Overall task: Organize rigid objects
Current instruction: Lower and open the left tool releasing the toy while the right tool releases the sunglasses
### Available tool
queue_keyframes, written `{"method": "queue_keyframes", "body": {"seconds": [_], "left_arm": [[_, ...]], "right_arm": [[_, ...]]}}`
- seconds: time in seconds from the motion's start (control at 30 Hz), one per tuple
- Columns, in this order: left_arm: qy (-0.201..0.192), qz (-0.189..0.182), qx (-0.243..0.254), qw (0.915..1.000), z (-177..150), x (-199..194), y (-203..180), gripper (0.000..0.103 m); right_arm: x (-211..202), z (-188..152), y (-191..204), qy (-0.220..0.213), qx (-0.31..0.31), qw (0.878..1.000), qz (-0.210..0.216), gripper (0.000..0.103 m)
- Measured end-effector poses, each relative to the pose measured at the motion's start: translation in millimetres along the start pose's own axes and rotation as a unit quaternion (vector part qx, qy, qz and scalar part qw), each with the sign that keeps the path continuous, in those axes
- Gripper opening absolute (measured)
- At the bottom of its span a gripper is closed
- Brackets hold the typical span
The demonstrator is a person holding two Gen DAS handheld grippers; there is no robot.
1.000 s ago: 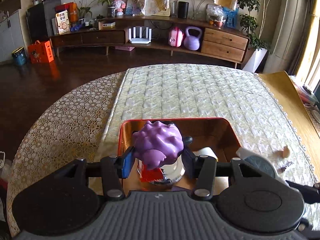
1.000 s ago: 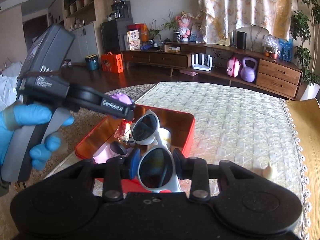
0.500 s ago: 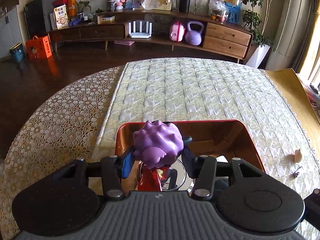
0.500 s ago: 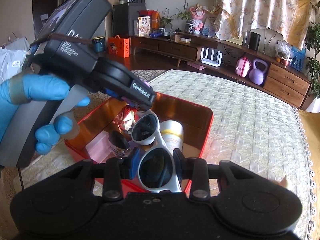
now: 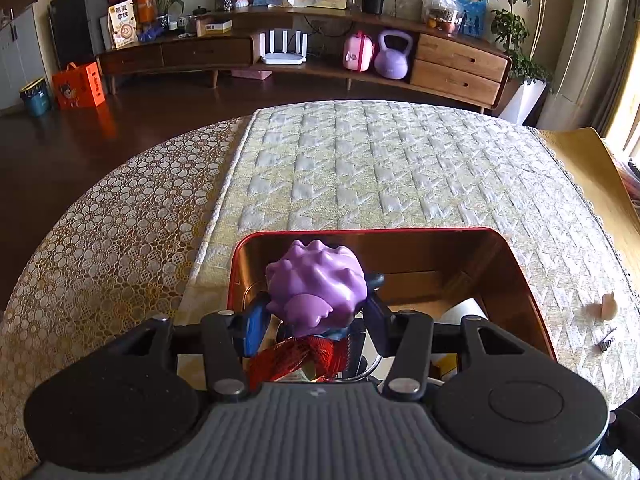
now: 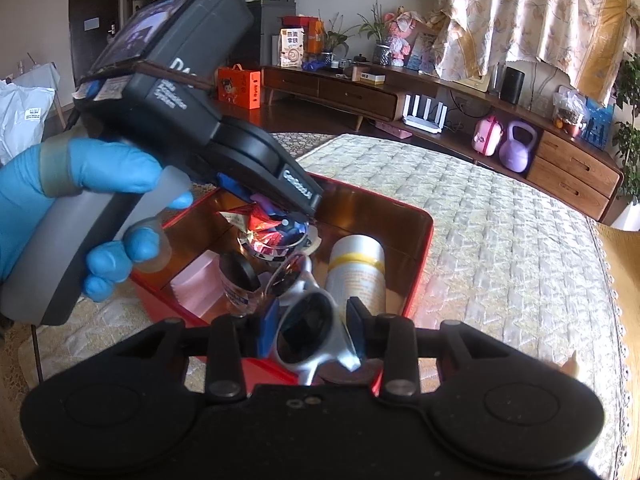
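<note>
A red tin box [image 5: 360, 233] with a gold inside lies on the quilted tablecloth. My left gripper [image 5: 316, 314] is shut on a knobbly purple toy [image 5: 316, 284], low over the box's left end, above a glass dish with a red wrapper [image 5: 296, 356]. In the right wrist view a blue-gloved hand [image 6: 80, 184] holds that left gripper [image 6: 288, 220] with its tip inside the box [image 6: 420, 216]. My right gripper [image 6: 312, 322] holds white sunglasses [image 6: 306, 326] at the box's near rim. Its jaws are opening, and the pads still touch the glasses' frame.
In the box lie a white bottle with a yellow band [image 6: 356, 272], a small black-lidded jar [image 6: 238, 276] and a pink item [image 6: 196, 284]. A small beige figurine [image 5: 608, 306] and a metal bit [image 5: 606, 342] sit on the cloth to the right of the box.
Both grippers have come down and forward over the box. The purple toy now hangs inside its rim. The sunglasses have tipped and slid lower between the right fingers.
</note>
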State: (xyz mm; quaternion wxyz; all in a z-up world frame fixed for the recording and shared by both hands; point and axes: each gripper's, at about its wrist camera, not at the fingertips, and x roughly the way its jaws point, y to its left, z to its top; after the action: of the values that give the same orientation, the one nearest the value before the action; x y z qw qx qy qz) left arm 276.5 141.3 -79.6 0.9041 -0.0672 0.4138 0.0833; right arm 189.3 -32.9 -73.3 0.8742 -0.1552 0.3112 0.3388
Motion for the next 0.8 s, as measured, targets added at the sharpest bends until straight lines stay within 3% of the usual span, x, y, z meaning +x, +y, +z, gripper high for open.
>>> {"method": "queue_keyframes", "body": {"seconds": [0.27, 0.37, 0.8], "left_arm": [[-0.008, -0.007, -0.001, 0.9999, -4, -10, -1, 0.052], [-0.017, -0.014, -0.002, 0.9998, -5, -18, -2, 0.065], [-0.045, -0.013, 0.028, 0.9985, -15, -56, -19, 0.066]], "right_arm": [[-8, 3, -20, -0.003, 0.040, 0.999, -0.003, 0.047], [-13, 3, -24, -0.008, 0.053, 0.999, -0.003, 0.051], [-48, -5, -40, -0.032, 0.087, 0.996, -0.001, 0.062]]}}
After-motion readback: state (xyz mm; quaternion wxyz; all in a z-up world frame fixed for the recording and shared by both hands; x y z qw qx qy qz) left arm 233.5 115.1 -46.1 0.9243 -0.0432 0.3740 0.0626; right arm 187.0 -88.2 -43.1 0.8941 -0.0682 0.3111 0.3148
